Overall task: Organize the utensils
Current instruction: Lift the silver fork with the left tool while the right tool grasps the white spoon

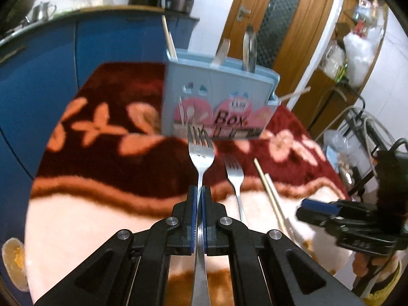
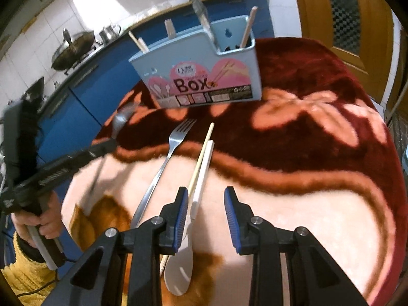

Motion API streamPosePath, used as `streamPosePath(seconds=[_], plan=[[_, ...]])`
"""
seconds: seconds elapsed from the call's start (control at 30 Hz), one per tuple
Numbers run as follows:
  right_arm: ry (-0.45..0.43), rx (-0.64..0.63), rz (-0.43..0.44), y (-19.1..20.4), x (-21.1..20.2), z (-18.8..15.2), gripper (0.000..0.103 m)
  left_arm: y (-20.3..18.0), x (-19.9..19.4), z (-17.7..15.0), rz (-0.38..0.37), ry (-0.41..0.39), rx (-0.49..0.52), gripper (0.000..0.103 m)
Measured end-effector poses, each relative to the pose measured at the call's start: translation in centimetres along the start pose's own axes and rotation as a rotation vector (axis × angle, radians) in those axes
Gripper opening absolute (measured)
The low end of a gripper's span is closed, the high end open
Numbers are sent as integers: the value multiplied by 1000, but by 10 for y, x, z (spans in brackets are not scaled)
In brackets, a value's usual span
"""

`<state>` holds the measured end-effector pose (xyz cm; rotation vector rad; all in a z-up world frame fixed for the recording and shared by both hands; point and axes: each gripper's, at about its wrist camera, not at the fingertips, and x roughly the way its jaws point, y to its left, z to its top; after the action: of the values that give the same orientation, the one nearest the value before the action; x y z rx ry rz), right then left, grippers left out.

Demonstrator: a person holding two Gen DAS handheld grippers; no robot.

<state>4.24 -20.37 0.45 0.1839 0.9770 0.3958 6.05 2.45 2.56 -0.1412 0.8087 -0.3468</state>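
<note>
Gripping the handle of a steel fork [image 1: 201, 153] between its blue pads, the left gripper [image 1: 200, 193] is clamped tight, and the fork stands out forward with its tines up, clear of the cloth; the lower end of the handle runs under the claw and is cut off by the picture's edge. In the right wrist view this same fork appears only as a blur beside the left gripper. The right gripper [image 2: 206, 196] has its jaws apart, with nothing pressed between the pads. A white spoon [image 2: 190, 232] lies on the cloth under its left finger, which covers part of the spoon's handle, so I cannot tell if the pad touches it. Just beside the spoon lies one wooden chopstick [image 2: 200, 158], its lower end hidden behind the same finger. A second fork [image 2: 163, 163] lies to the left of the chopstick, tines toward the box. Farther away, the light blue utensil box [image 2: 201, 76] stands on the red flowered tablecloth [image 2: 318, 153]. Chopsticks, a fork and a dark utensil stick out of its compartments, but their lower parts are hidden by the walls. A hand [image 2: 42, 219] with a yellow sleeve holds the left gripper's grip.
</note>
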Motion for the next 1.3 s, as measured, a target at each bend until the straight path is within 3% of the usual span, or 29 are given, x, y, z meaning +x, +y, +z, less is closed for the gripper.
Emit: streamPosePath(seconds=[0.1, 0.43, 0.67, 1.07, 1.3], plan=[[56, -14, 1, 2, 11, 3, 20, -2, -11, 1, 9, -75, 11, 3], [148, -48, -26, 10, 29, 17, 18, -4, -16, 2, -67, -152, -6, 3], [179, 5, 16, 1, 39, 33, 18, -2, -14, 4, -85, -172, -23, 3], [57, 67, 96, -19, 31, 24, 10, -3, -12, 14, -75, -227, -44, 3], [-173, 47, 123, -19, -8, 33, 9, -1, -9, 23, -88, -250, -66, 3]])
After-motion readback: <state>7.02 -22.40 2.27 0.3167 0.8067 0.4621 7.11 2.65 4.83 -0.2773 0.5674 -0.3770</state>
